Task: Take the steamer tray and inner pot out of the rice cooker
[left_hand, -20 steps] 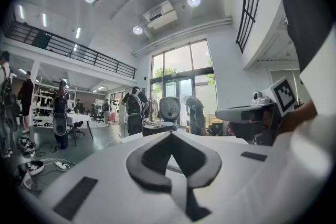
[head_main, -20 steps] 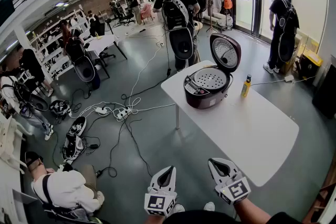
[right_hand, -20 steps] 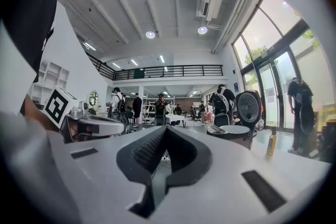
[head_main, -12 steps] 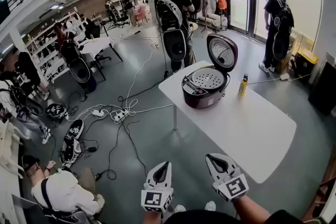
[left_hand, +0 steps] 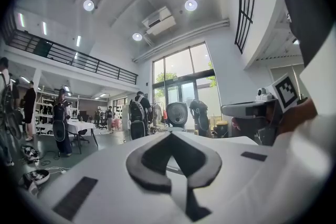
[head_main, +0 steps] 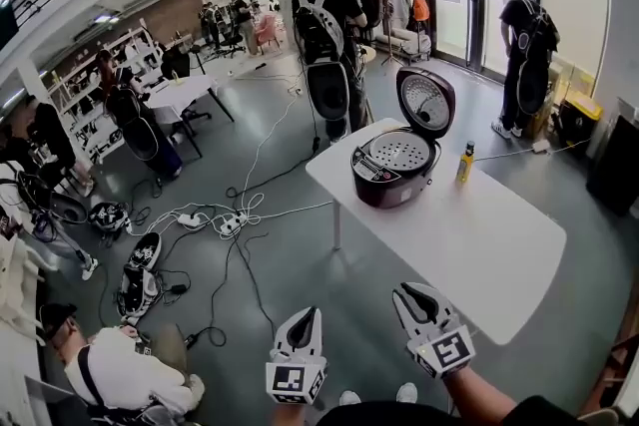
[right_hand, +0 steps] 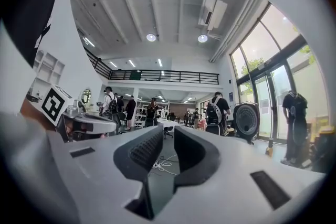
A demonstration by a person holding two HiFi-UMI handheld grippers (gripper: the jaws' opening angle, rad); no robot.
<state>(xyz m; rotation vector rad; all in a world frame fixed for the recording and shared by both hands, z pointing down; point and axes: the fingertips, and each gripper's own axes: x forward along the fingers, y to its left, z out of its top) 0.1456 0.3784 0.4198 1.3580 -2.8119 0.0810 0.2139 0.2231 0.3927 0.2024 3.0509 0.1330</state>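
Observation:
A dark rice cooker [head_main: 391,177] stands on the far end of a white table [head_main: 489,249] with its lid [head_main: 427,101] raised. The perforated steamer tray [head_main: 399,151] lies in its mouth and hides the inner pot. Both grippers hang low at the bottom of the head view, well short of the cooker. The left gripper [head_main: 308,312] [left_hand: 170,134] has its tips together and holds nothing. The right gripper [head_main: 407,291] [right_hand: 168,131] shows a narrow empty gap between its pads. Each gripper view catches the other gripper at its side.
A yellow bottle [head_main: 465,163] stands on the table just right of the cooker. Cables and power strips [head_main: 215,214] sprawl over the floor to the left. A person with a backpack [head_main: 329,35] stands beyond the table, another [head_main: 529,45] by the window, one crouches at bottom left [head_main: 110,374].
The head view has shifted a little, and the cooker sits slightly differently in it. Both grippers stay low near the bottom edge, with no visible change in their jaws.

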